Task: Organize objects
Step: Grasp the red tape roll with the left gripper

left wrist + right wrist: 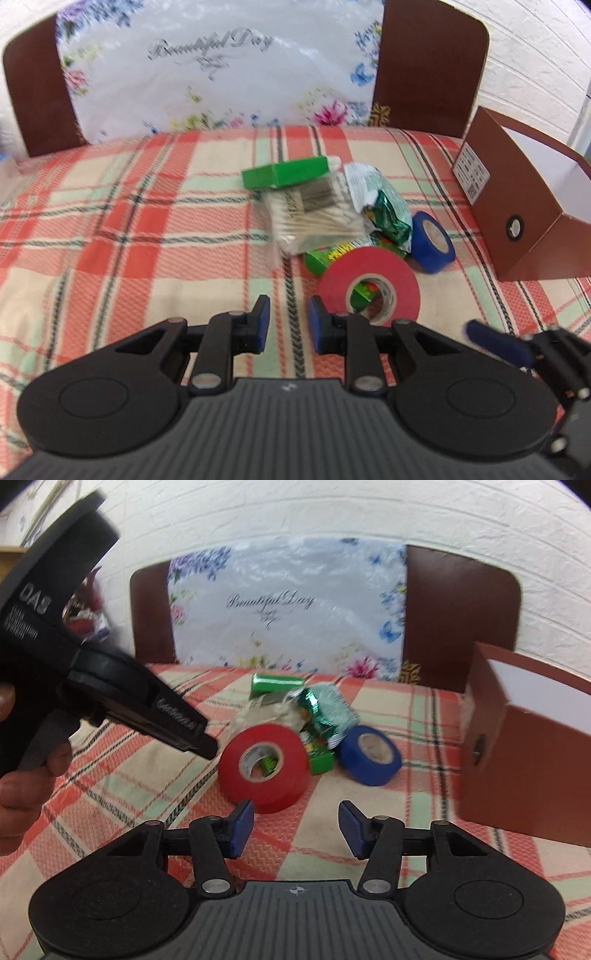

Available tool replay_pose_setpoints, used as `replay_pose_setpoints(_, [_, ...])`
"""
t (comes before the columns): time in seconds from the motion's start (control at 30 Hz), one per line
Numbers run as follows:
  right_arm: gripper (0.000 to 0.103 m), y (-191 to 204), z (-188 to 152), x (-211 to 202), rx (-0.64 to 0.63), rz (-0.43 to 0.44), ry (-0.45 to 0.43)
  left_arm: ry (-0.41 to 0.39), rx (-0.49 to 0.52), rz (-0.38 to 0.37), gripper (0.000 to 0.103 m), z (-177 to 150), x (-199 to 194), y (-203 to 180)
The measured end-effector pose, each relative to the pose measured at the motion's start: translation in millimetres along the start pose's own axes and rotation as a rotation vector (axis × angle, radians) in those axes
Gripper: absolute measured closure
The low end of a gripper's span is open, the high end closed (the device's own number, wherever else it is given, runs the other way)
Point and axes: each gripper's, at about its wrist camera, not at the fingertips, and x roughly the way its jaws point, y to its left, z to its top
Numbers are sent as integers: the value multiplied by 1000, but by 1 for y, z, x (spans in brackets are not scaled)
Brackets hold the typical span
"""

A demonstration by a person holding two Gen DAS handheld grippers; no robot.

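A red tape roll lies tilted on the plaid cover, propped against a small green box. To its right stands a blue tape roll. Behind them are a green foil packet, a bag of cotton swabs and a long green box. My left gripper hovers left of the red roll, its jaws a narrow gap apart and empty. My right gripper stands open just short of the red roll, holding nothing.
An open brown cardboard box stands at the right. A brown headboard with a floral plastic-wrapped cushion closes the back. In the right wrist view a hand holds the left gripper's body.
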Motion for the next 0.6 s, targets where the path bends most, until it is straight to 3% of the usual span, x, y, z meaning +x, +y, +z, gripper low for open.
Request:
replay_pose_setpoints(0.27, [49,20,5,27,-117,10,18,-28,-52,-104,74,10,3,2])
replay_pose_setpoints(0.37, [43,25,8,33,-132,-8,12,-3,-44,-145,74,8,6,0])
replay_pose_setpoints(0.47, [39,25,11,38,-129,-15,10,10,3,-127,71,2,12,-7])
replay_pose_setpoints(0.6, [37,29,11,41,-146,-15,10,19,-42,-146,74,0,28,2])
